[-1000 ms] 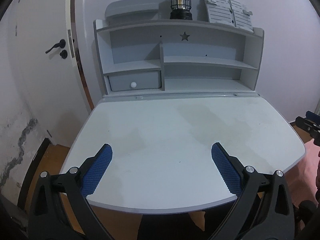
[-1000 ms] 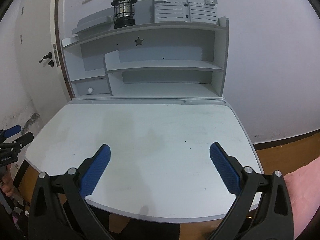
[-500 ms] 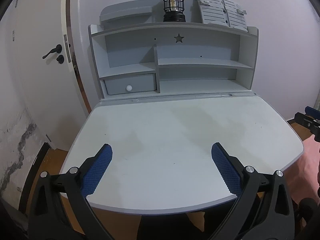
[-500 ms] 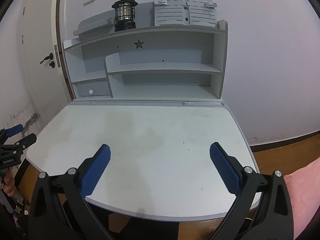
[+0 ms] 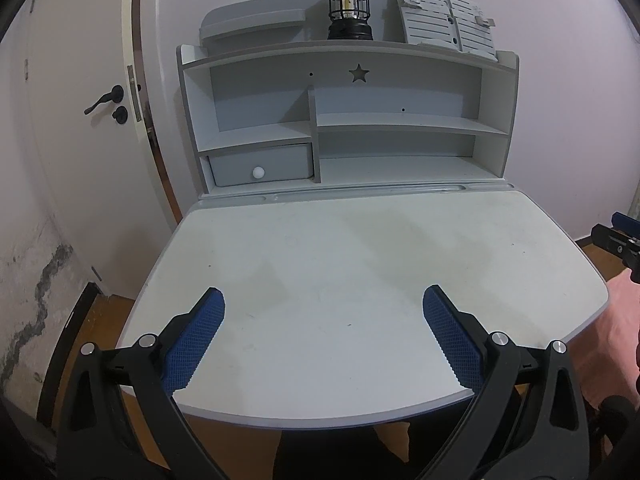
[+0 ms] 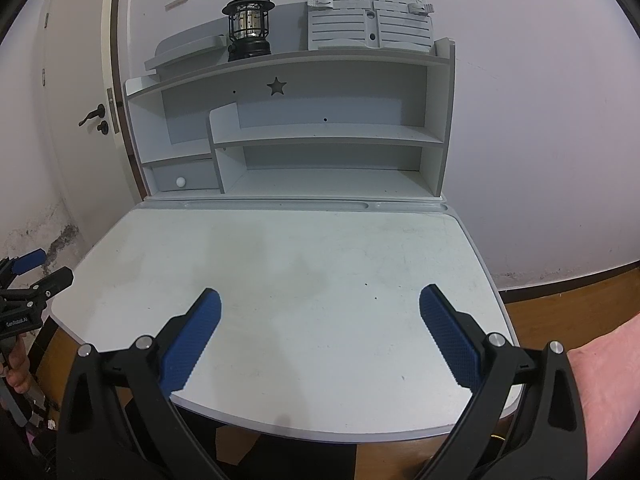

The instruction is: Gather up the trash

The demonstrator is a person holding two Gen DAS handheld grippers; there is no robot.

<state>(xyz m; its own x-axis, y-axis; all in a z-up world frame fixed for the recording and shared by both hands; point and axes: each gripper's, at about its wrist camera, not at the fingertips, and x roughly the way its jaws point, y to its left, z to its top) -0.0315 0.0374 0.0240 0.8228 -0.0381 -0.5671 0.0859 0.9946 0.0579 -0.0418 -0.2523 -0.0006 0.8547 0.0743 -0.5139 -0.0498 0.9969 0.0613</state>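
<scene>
White walls and a closed door (image 5: 72,128) frame a pale grey desk (image 5: 360,264) with a shelf hutch (image 5: 348,120) at its back. On top of the hutch stand a black lantern (image 5: 347,12) and a slatted grey book stand (image 5: 444,20); a small drawer (image 5: 260,166) sits low in the hutch's left side. Both views have drawn back and risen slightly from the desk over the past second. My left gripper (image 5: 322,334) and right gripper (image 6: 320,334) hover above the desk's near edge, jaws wide apart, holding nothing. No trash shows anywhere on the desk or hutch, so I judge collecting is either finished or must continue elsewhere.
</scene>
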